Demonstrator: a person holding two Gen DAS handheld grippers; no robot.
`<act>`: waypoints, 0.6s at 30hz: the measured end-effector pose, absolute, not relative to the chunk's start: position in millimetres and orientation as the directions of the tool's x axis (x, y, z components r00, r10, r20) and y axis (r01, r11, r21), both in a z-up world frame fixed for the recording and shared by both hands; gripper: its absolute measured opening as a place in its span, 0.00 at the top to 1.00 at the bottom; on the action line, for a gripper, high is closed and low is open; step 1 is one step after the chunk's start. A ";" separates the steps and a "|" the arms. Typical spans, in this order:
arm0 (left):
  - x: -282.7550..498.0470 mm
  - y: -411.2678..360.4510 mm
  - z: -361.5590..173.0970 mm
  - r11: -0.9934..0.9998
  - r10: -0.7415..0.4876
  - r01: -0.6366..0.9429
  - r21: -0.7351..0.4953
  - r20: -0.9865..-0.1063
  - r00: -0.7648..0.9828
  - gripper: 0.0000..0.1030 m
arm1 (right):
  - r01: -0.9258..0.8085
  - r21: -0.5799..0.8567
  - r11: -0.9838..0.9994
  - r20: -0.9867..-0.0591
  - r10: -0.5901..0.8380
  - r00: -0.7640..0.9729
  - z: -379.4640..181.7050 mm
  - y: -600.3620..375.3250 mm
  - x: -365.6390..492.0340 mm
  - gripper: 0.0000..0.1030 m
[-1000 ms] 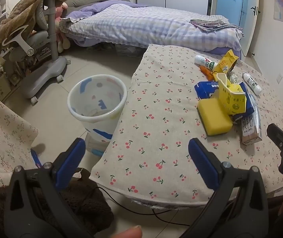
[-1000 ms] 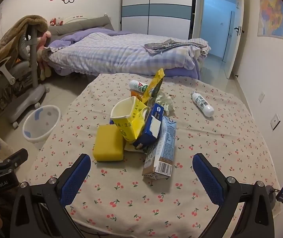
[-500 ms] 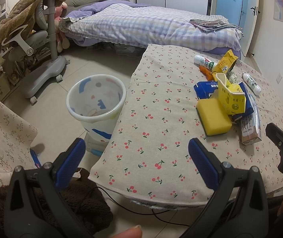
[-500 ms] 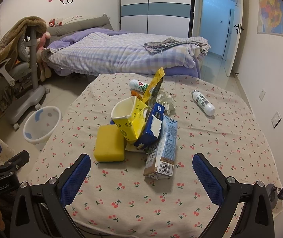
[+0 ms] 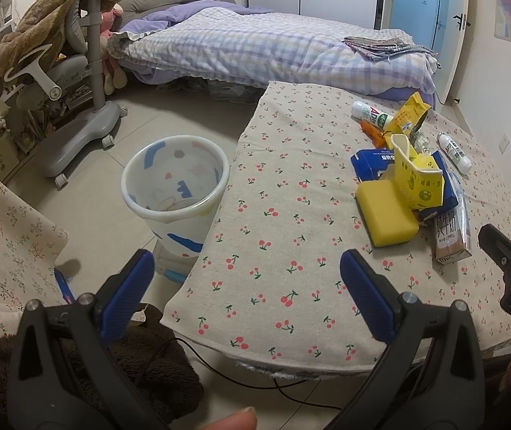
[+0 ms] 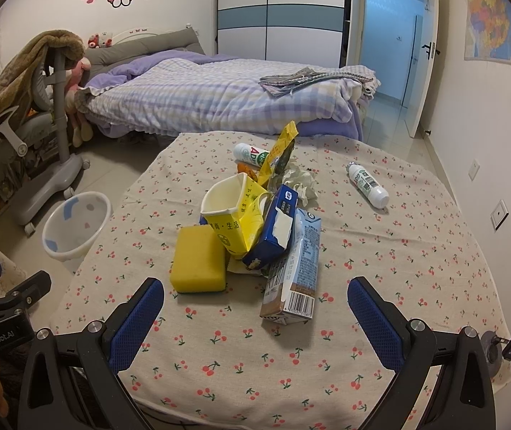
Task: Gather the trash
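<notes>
A pile of trash lies on the cherry-print table [image 6: 380, 251]: a yellow sponge [image 6: 198, 259], an open yellow carton [image 6: 235, 216], a blue box [image 6: 273, 229], a milk carton [image 6: 294, 272], a yellow wrapper [image 6: 278, 152], crumpled paper [image 6: 300, 179] and two white bottles [image 6: 368, 184]. A white bin [image 5: 176, 193] stands on the floor left of the table. My right gripper [image 6: 255, 317] is open and empty, just in front of the pile. My left gripper [image 5: 248, 290] is open and empty over the table's near left corner. The sponge [image 5: 384, 211] also shows there.
A bed [image 6: 219, 96] stands behind the table. A grey chair [image 5: 62, 71] draped with a brown blanket is at the left. A black cable [image 5: 291, 390] runs under the table edge. A dark fuzzy cloth [image 5: 155, 365] lies on the floor.
Both grippers have edged slightly forward toward the table; jaws stay open. Nothing on the table has moved.
</notes>
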State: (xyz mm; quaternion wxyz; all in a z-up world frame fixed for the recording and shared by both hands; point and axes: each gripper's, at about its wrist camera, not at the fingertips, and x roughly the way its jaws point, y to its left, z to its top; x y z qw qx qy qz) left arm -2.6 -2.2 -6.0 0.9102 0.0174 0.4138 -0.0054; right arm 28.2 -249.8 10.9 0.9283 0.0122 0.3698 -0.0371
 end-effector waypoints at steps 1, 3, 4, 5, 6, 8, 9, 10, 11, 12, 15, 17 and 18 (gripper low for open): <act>-2.7 -2.2 -6.2 0.999 0.004 0.024 0.027 -0.754 0.657 0.00 | 0.077 -0.005 0.997 -0.687 -0.059 0.724 10.8 -249.8 28.3 0.00; -2.7 -2.0 -6.0 0.999 0.004 0.024 0.027 -0.753 0.658 0.00 | 0.077 -0.004 0.997 -0.688 -0.059 0.724 11.1 -249.5 28.2 0.00; -2.8 -1.9 -6.0 0.999 0.004 0.024 0.026 -0.754 0.657 0.00 | 0.077 -0.005 0.997 -0.688 -0.059 0.724 10.9 -250.0 28.4 0.00; -2.8 -1.9 -5.9 0.999 0.004 0.023 0.026 -0.753 0.658 0.00 | 0.077 -0.005 0.997 -0.687 -0.059 0.724 10.9 -249.6 28.2 0.00; -2.9 -1.9 -6.0 0.999 0.004 0.023 0.026 -0.753 0.658 0.00 | 0.077 -0.005 0.997 -0.687 -0.059 0.724 10.6 -248.8 27.9 0.00; -2.0 -1.2 -4.7 0.999 0.004 0.023 0.026 -0.753 0.658 0.00 | 0.077 -0.004 0.997 -0.687 -0.059 0.724 10.8 -248.8 28.0 0.00; -2.1 -1.1 -4.7 0.999 0.004 0.023 0.026 -0.753 0.658 0.00 | 0.077 -0.005 0.997 -0.687 -0.059 0.725 10.8 -248.7 28.1 0.00; -2.0 -1.0 -4.6 0.999 0.004 0.023 0.025 -0.753 0.658 0.00 | 0.077 -0.005 0.997 -0.687 -0.059 0.724 10.4 -247.6 28.4 0.00; -2.2 -1.2 -5.1 0.999 0.003 0.024 0.025 -0.753 0.658 0.00 | 0.077 -0.005 0.997 -0.687 -0.059 0.724 10.3 -247.6 28.5 0.00; -2.0 -1.1 -4.7 0.999 0.004 0.024 0.026 -0.753 0.658 0.00 | 0.077 -0.006 0.997 -0.687 -0.060 0.724 10.3 -247.7 28.5 0.00; -2.2 -0.9 -4.7 0.999 0.003 0.023 0.024 -0.752 0.659 0.00 | 0.079 -0.003 0.997 -0.688 -0.059 0.723 11.3 -248.5 28.3 0.00; -2.1 -1.0 -4.6 0.999 0.003 0.024 0.025 -0.752 0.659 0.00 | 0.079 -0.003 0.997 -0.688 -0.060 0.723 11.5 -249.1 28.4 0.00; -2.1 -1.1 -4.7 0.999 0.003 0.024 0.025 -0.752 0.659 0.00 | 0.080 -0.003 0.997 -0.688 -0.060 0.723 11.6 -249.4 28.3 0.00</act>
